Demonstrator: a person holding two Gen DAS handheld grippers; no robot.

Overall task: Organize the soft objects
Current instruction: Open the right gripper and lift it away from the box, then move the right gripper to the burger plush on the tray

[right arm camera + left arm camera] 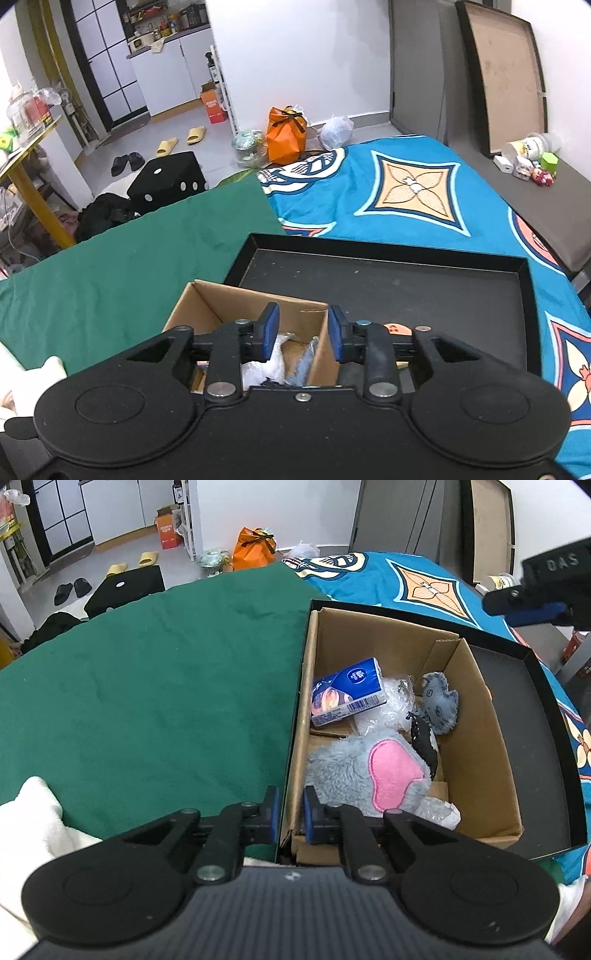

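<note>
A cardboard box (480,738) sits in a shallow black tray (539,746) on the bed. Inside lie a grey plush with a pink patch (369,771), a blue tissue pack (347,696), a small grey furry toy (439,701) and a clear plastic bag (395,701). My left gripper (291,814) is shut on the box's left wall, one finger inside and one outside. My right gripper (303,334) hangs open over the box (229,302), whose right wall stands close to the right pad. Nothing is held in it.
A green cloth (147,683) covers the bed to the left, and a blue patterned blanket (406,192) lies beyond the tray (406,288). A white fluffy cloth (33,812) lies at the near left. A grey ledge with small toys (532,166) runs along the right.
</note>
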